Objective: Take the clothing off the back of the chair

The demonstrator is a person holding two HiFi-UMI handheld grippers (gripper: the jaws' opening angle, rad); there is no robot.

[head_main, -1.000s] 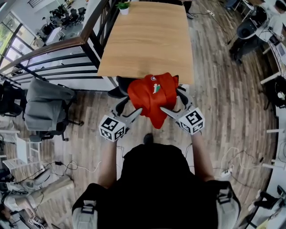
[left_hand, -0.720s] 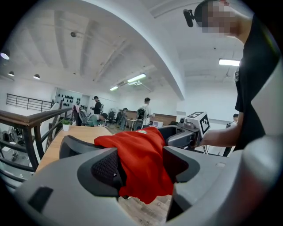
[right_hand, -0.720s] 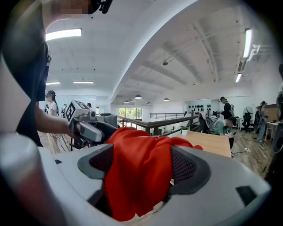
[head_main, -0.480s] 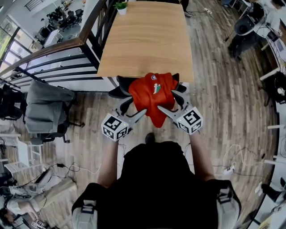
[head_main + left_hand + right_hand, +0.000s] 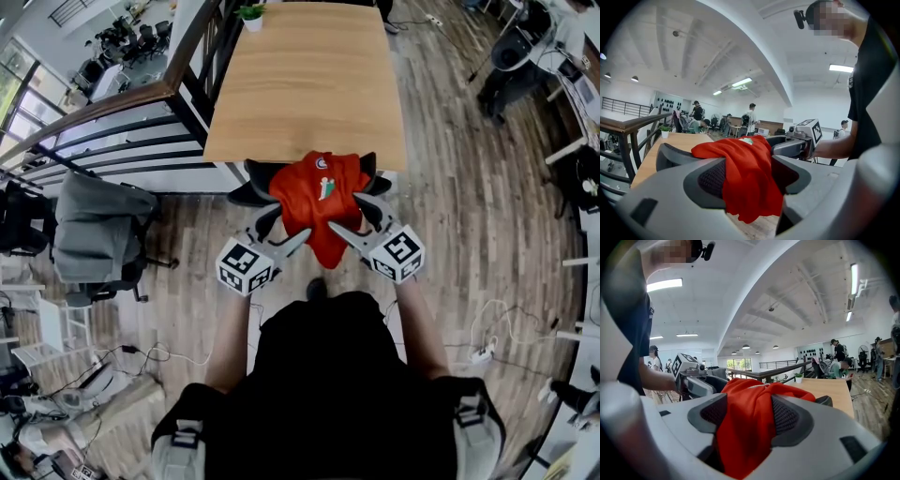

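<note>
Counting the clothing: you have one red garment (image 5: 319, 202) with a small white and green badge, at the centre of the head view.
Chairs: two. One dark chair (image 5: 255, 172) sits under the red garment, and one grey-draped chair (image 5: 94, 220) stands at the left edge of the frame.
Table: one wooden table (image 5: 309, 84), just above the dark chair in the frame, with one potted plant (image 5: 250, 13) at its upper left corner.
Tools: two, your left gripper (image 5: 288, 223) and your right gripper (image 5: 345, 211), each with one marker cube, meeting the cloth from lower left and lower right.
Where the garment is: it lies over the back of the dark chair, and its tail hangs down the near side between your two tools.
Left gripper: your jaws stand fairly wide on the garment's left edge. In the left gripper view the red cloth fills the gap and lies against both pads (image 5: 708, 180), with a loose end hanging below them, so you are grasping the garment there.
Right gripper: your jaws are closing, about halfway in. In the right gripper view a thick fold of the red cloth is bunched between them and presses on both pads (image 5: 787, 416), so you are clenched on the garment's right side.
</note>
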